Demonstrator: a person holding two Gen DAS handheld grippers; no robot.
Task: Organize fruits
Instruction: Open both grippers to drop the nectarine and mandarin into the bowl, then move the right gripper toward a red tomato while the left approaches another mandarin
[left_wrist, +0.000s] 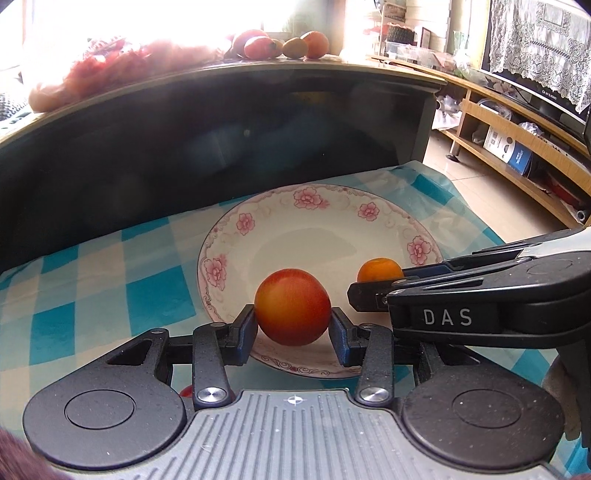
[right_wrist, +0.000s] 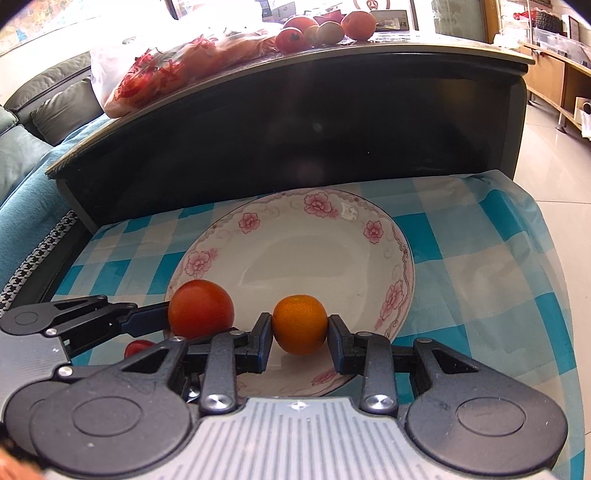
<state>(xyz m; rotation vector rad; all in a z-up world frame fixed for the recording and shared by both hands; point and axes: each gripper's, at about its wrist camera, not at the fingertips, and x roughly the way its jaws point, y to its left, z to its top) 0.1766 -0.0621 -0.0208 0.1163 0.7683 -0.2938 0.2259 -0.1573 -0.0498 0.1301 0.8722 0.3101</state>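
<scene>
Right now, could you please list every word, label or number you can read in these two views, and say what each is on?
"DAS": white letters on the body of the right gripper, seen from the left wrist view.
Small white print on the dark screen at upper right: too small to read.
Print on the boxes on the wooden shelf: blurred, unreadable.
Right wrist view: no readable text.

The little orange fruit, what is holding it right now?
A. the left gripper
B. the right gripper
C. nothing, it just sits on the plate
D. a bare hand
B. In the right wrist view the right gripper has its two fingers pressed against both sides of the little orange fruit over the flowered plate, while the left gripper holds the bigger red fruit instead.
</scene>
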